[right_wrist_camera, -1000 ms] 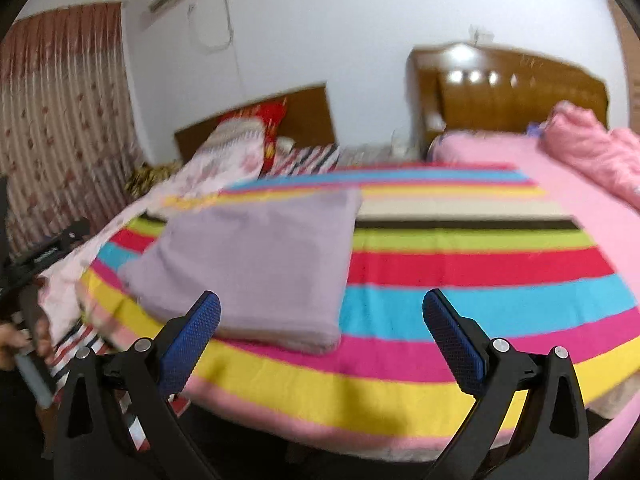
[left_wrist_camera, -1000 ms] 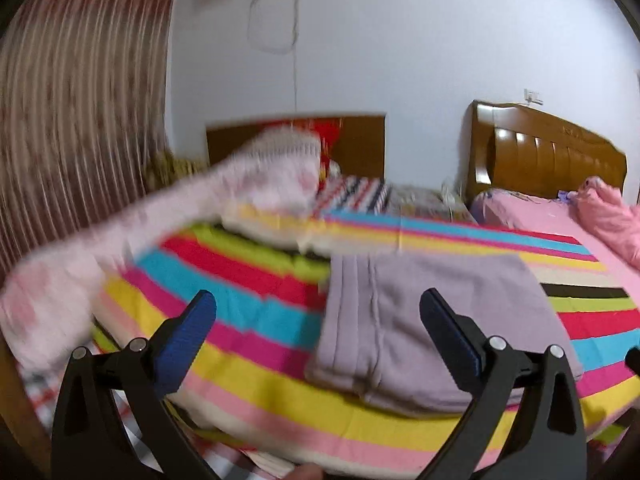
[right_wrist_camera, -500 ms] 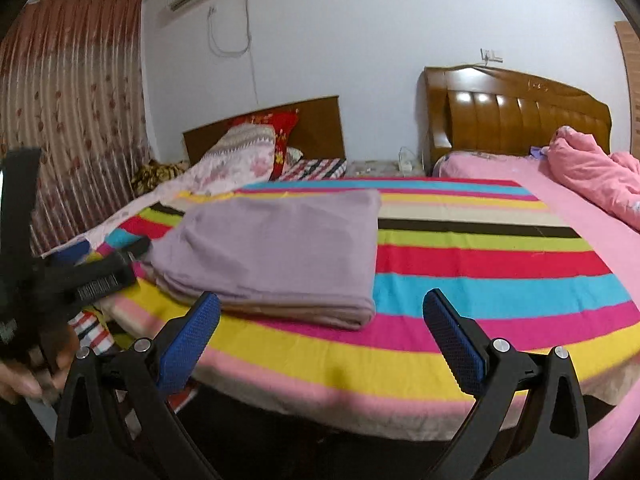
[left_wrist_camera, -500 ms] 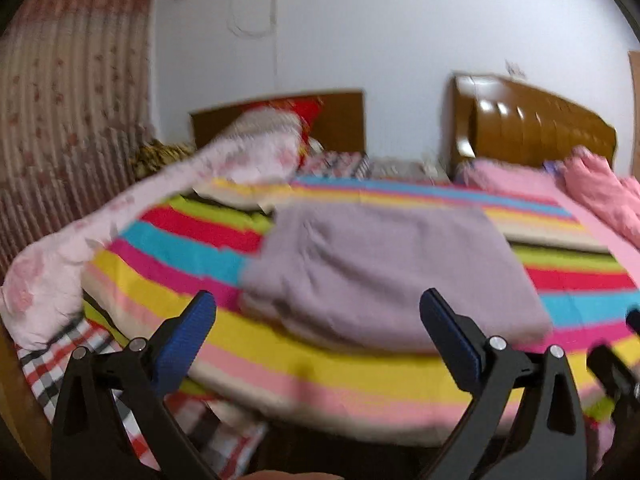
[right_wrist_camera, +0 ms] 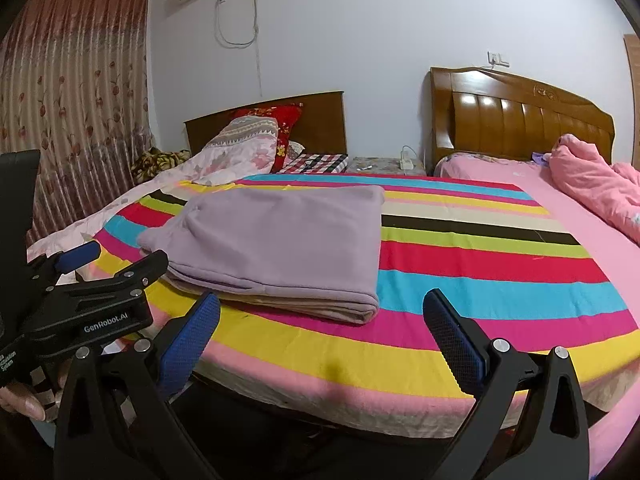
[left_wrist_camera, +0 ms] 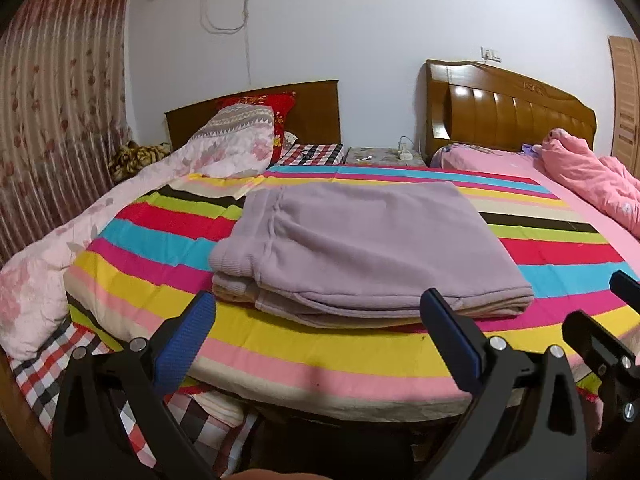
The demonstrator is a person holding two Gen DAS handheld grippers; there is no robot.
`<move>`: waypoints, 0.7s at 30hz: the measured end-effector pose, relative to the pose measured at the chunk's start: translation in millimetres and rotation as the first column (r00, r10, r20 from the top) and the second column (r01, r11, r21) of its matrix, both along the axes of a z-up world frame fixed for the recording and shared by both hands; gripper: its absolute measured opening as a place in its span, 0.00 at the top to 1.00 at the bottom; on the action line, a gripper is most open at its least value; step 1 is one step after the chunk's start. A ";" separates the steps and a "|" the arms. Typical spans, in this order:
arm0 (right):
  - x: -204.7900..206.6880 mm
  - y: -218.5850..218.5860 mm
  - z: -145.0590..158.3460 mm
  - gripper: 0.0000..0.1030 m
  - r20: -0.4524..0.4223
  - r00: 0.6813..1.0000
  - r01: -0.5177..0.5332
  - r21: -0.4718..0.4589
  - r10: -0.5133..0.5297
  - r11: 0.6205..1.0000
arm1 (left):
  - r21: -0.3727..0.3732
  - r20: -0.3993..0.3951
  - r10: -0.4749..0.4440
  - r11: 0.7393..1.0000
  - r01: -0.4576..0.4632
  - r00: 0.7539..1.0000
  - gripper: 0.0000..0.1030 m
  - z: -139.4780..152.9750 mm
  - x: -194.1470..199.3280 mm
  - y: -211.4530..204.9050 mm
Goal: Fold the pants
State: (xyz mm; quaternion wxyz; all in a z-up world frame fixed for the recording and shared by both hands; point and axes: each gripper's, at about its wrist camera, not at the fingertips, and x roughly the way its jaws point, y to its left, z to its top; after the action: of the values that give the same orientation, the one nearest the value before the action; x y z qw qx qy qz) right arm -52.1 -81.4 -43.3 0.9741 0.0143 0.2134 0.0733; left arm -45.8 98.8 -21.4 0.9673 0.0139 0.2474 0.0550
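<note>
Pants: your lilac pants (left_wrist_camera: pixel 372 244) lie folded into a flat stack on the striped sheet (left_wrist_camera: pixel 320 356), towards its near left corner. The ribbed waistband end points left and the folded edges face you.
Sheet: it covers the near bed from the front edge back to the pillows; take it as your landmark.
Left gripper: your left gripper (left_wrist_camera: pixel 320 332) hangs in front of the sheet's near edge, level with the pants but apart from them. Its blue pads (left_wrist_camera: pixel 184 340) stand wide apart with nothing between them.
Right gripper: your right gripper (right_wrist_camera: pixel 322 328) hangs off the sheet's front edge, to the right of the pants and clear of them. Its jaws are spread wide and empty as well.
Your hands: in the right wrist view your left gripper's body shows at the far left, past the sheet's left corner, with your thumb (right_wrist_camera: pixel 24 400) under it.
Quilt: a pale floral quilt (left_wrist_camera: pixel 52 256) runs along the sheet's left side and hangs over the bed's front corner.
Pillows: a patterned pillow (left_wrist_camera: pixel 240 124) and a red one (left_wrist_camera: pixel 272 108) lean at the headboard, behind the sheet's far left corner.
Pink bedding: a second bed with a pink blanket (left_wrist_camera: pixel 584 180) sits along the sheet's right side.
Curtain: a flowered curtain (left_wrist_camera: pixel 52 100) hangs to the left, beyond the quilt.
</note>
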 end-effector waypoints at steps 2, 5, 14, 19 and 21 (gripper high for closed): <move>0.2 -0.7 0.2 0.04 0.001 1.000 0.000 0.000 0.000 1.000 | -0.002 0.000 0.004 1.000 -0.004 1.000 0.01 0.5 0.4 0.4; 0.7 -0.8 -0.2 0.04 -0.003 1.000 -0.002 0.001 0.002 1.000 | -0.002 0.003 0.000 1.000 0.000 1.000 0.01 0.5 0.3 0.6; 0.3 -1.1 -0.1 0.04 -0.006 1.000 -0.001 0.003 0.001 1.000 | 0.002 0.005 -0.004 1.000 0.004 1.000 0.01 0.5 -1.1 -2.1; -0.2 -0.6 -0.4 0.04 -0.011 1.000 0.001 0.005 -0.001 1.000 | 0.004 0.008 -0.007 1.000 0.007 1.000 0.01 1.5 -0.4 -3.0; -0.3 -0.6 -0.7 0.04 -0.012 1.000 0.002 0.005 -0.002 1.000 | 0.004 0.007 -0.006 1.000 0.006 1.000 0.01 1.4 -0.3 -3.0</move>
State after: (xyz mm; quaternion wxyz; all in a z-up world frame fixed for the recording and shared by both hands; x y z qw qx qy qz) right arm -52.4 -82.0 -44.1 0.9728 0.0175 0.2192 0.0728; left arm -46.1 95.8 -20.1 0.9683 0.0166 0.2438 0.0526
